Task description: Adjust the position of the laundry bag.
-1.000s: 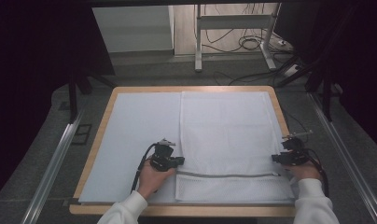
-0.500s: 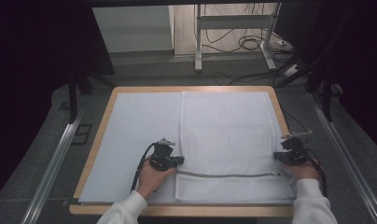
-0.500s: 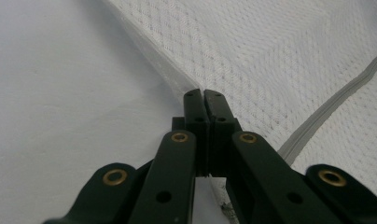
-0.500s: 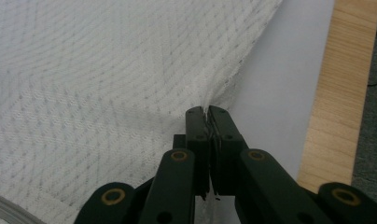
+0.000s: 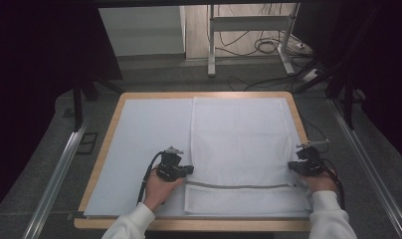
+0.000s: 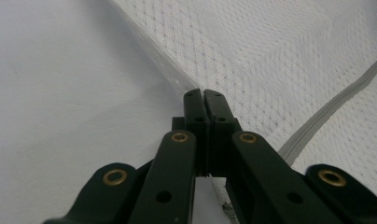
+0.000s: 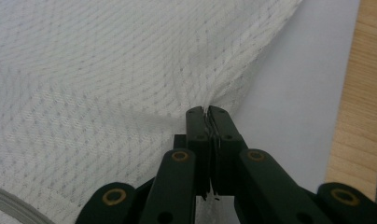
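A white mesh laundry bag (image 5: 239, 144) lies flat on the right half of the table, its grey zipper (image 5: 239, 186) running across near the front. My left gripper (image 5: 188, 170) is shut on the bag's left edge just above the zipper; in the left gripper view the jaws (image 6: 204, 98) pinch the mesh (image 6: 280, 56) at its hem. My right gripper (image 5: 292, 166) is shut on the bag's right edge, and the right gripper view shows mesh (image 7: 107, 70) puckering into its closed tips (image 7: 206, 112).
A white sheet (image 5: 144, 144) covers the wooden tabletop (image 5: 109, 144), whose bare rim shows at the right (image 7: 359, 93). Metal rails (image 5: 59, 169) flank the table. A desk frame and cables (image 5: 258, 45) stand on the floor beyond.
Both grippers stay clamped on the bag's edges in nearly the same spots; the bag looks unchanged.
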A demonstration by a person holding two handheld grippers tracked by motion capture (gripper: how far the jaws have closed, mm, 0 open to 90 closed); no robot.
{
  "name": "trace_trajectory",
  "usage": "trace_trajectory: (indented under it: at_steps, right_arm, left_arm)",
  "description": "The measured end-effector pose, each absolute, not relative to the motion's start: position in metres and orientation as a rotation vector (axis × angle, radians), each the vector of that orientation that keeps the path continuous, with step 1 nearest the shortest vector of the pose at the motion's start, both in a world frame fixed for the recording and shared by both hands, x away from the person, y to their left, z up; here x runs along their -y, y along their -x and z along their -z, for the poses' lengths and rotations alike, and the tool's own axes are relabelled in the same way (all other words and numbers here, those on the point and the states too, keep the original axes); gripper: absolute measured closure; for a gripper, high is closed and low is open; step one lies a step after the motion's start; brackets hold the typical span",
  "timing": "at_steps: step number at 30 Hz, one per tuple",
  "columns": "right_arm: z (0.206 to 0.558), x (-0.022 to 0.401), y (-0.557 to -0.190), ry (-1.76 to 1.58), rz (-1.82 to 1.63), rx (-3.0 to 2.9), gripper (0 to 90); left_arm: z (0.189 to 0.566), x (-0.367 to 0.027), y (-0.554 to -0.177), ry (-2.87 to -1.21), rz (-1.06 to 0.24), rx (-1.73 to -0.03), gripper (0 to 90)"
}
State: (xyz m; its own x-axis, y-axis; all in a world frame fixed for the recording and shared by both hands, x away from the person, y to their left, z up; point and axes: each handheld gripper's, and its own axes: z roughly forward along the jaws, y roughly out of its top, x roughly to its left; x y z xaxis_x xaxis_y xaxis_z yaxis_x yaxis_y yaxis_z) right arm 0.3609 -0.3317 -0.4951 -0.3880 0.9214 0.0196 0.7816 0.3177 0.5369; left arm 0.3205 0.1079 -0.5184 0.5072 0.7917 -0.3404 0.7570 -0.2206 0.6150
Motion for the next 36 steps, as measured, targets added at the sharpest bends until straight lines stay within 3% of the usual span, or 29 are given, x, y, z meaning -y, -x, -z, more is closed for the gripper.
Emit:
trace_trajectory:
  at_steps: [36]
  right_arm:
    - [0.495, 0.300, -0.360, -1.441, -0.755, -2.336, 87.1]
  left_arm:
    - [0.516, -0.145, -0.314, -1.940, -0.085, -1.328, 90.0]
